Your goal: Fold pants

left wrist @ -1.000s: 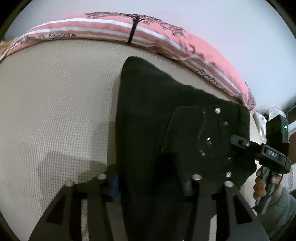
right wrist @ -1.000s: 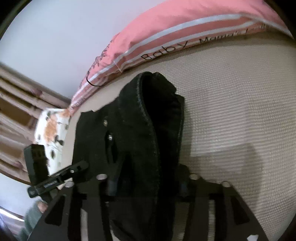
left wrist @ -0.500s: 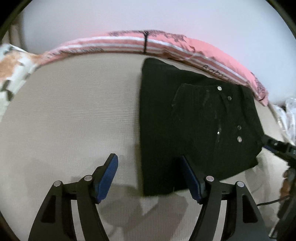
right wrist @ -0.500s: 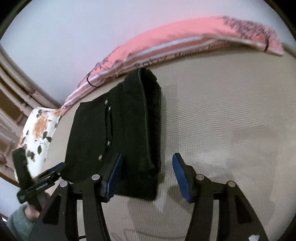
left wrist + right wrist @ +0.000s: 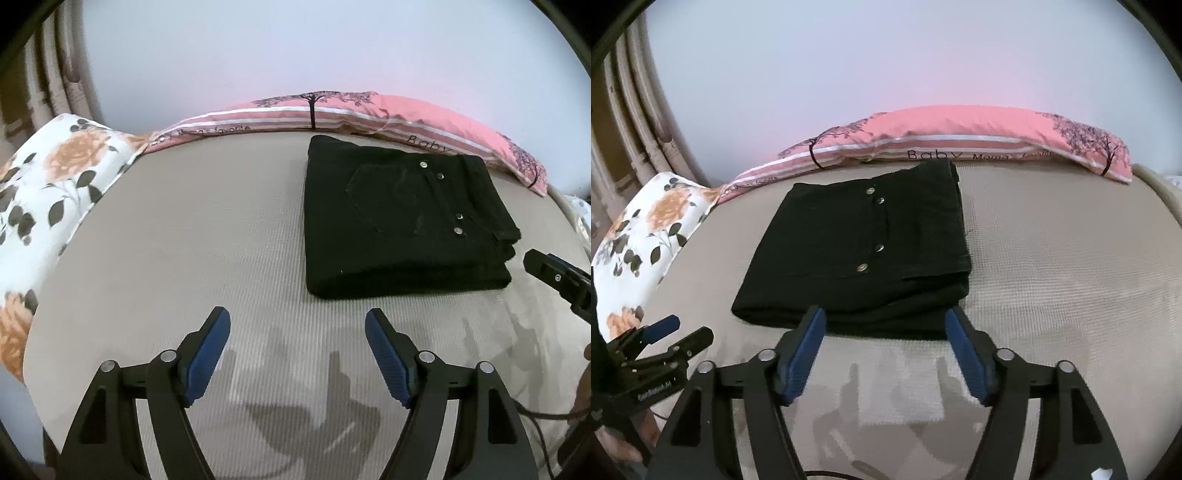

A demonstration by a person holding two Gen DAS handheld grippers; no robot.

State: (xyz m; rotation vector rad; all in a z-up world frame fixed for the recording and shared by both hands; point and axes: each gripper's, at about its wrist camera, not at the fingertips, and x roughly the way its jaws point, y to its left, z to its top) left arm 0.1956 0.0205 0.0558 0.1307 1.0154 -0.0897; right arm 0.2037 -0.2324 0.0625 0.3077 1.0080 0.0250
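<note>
The black pants (image 5: pixel 402 218) lie folded into a thick rectangle on the beige bed (image 5: pixel 184 240), silver rivets facing up. My left gripper (image 5: pixel 297 325) hangs short of the stack's near left corner, jaws opening, nothing between the blue pads. In the right wrist view the pants (image 5: pixel 860 243) sit just beyond my right gripper (image 5: pixel 884 321), whose jaws are opening too; the pads frame the near edge of the stack without pressing on it. The right gripper (image 5: pixel 554 277) shows at the right edge of the left wrist view, the left gripper (image 5: pixel 661 332) at the lower left of the right wrist view.
A pink striped pillow (image 5: pixel 332 114) runs along the far edge of the bed against a pale wall. A floral cushion (image 5: pixel 48 177) lies at the left. A wooden bed frame (image 5: pixel 635 110) rises at the far left.
Both grippers let go of the pants, opened wide and pulled back and up. The folded stack now lies free on the bed, farther from both cameras.
</note>
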